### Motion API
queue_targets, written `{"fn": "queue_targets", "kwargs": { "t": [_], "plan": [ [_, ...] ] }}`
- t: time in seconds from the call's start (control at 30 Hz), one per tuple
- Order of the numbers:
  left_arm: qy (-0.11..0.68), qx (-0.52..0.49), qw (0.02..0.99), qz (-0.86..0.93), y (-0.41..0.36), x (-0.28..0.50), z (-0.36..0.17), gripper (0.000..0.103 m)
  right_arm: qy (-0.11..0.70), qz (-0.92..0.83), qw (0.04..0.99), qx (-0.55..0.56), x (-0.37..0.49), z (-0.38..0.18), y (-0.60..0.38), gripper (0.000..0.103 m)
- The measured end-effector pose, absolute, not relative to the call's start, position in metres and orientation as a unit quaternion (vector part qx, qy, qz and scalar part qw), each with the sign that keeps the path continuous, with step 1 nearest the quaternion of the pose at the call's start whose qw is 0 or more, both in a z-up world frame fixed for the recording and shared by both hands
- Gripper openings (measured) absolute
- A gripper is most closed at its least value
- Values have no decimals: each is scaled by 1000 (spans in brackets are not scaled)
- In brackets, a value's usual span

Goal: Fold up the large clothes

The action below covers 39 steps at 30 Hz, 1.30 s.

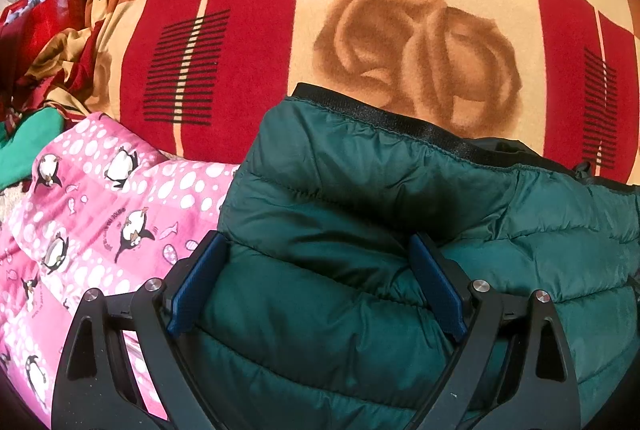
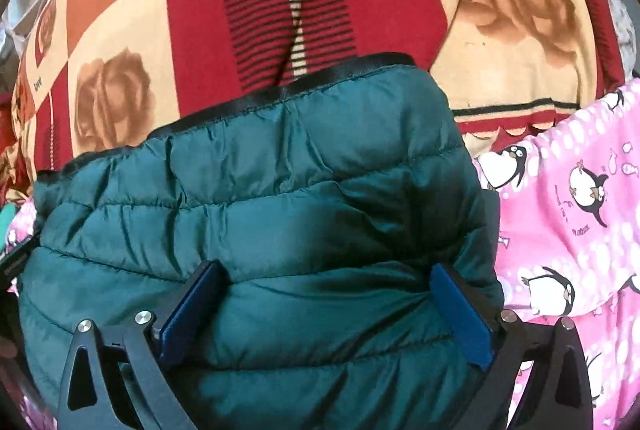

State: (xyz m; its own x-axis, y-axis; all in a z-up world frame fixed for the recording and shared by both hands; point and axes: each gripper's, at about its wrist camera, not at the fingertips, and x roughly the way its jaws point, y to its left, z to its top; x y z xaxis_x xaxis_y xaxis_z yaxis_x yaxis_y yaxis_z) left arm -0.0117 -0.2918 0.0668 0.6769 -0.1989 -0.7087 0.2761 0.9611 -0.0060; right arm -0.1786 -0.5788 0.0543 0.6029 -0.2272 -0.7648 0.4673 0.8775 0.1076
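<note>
Left hand-held gripper (image 1: 320, 254) wide apart, over green puffer jacket (image 1: 400, 210)

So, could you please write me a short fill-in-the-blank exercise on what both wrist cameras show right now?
1. The quilted jacket between the fingers of the left claw is dark ____.
2. The pink fabric beside it is printed with ____.
3. The jacket's far edge carries a ____ trim.
4. The red and cream blanket bears the printed word ____.

Missing words: green; penguins; black; love
</note>
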Motion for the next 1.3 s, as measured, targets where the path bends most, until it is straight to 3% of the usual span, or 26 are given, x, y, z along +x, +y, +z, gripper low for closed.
{"fn": "queue_targets", "kwargs": {
  "t": [0.37, 0.67, 1.3],
  "plan": [
    [398, 46, 902, -158, -276, -30, 90, 92, 431, -195, 869, 145, -179, 59, -578, 103],
    [372, 44, 911, -170, -260, -61, 112, 92, 390, -178, 889, 157, -203, 97, -555, 103],
    [387, 29, 905, -175, -249, -68, 105, 92, 403, -190, 878, 173, -224, 97, -566, 103]
  ]
}}
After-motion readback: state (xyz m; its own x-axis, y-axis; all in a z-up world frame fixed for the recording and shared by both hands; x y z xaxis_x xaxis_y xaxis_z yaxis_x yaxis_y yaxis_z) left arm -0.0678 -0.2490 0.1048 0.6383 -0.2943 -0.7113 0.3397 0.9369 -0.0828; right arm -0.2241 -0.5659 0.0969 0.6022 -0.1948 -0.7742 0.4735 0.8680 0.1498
